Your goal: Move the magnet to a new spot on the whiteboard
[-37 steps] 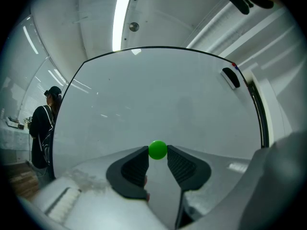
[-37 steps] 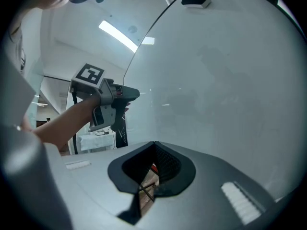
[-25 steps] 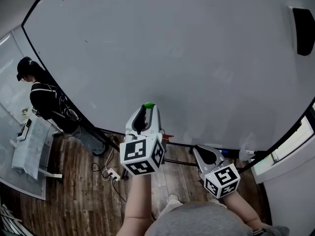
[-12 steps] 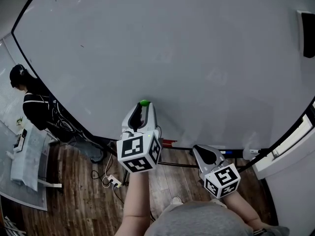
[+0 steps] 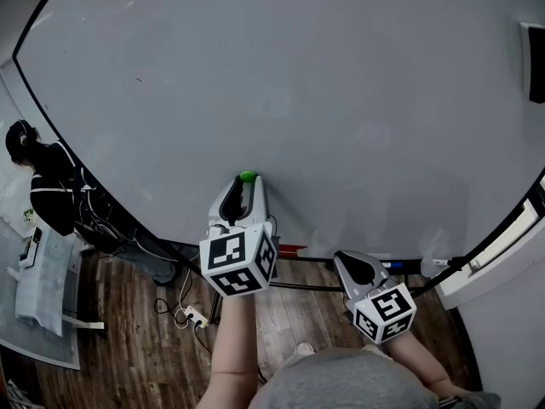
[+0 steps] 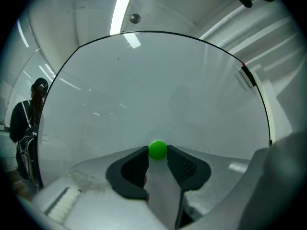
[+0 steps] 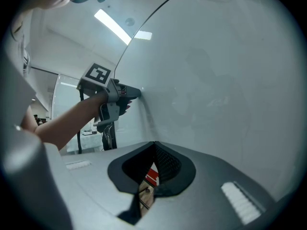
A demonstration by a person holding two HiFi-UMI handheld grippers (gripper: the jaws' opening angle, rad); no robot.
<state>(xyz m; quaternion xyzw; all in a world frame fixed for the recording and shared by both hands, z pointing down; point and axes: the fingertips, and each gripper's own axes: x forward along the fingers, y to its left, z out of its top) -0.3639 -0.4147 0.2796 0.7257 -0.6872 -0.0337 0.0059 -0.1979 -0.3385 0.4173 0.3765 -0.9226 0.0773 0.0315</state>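
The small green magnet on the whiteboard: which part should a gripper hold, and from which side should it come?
Pinch the green magnet by its two opposite sides, coming straight at the whiteboard. It is a small round knob standing out from the flat board, so only its sides are free. The left gripper holds it this way.
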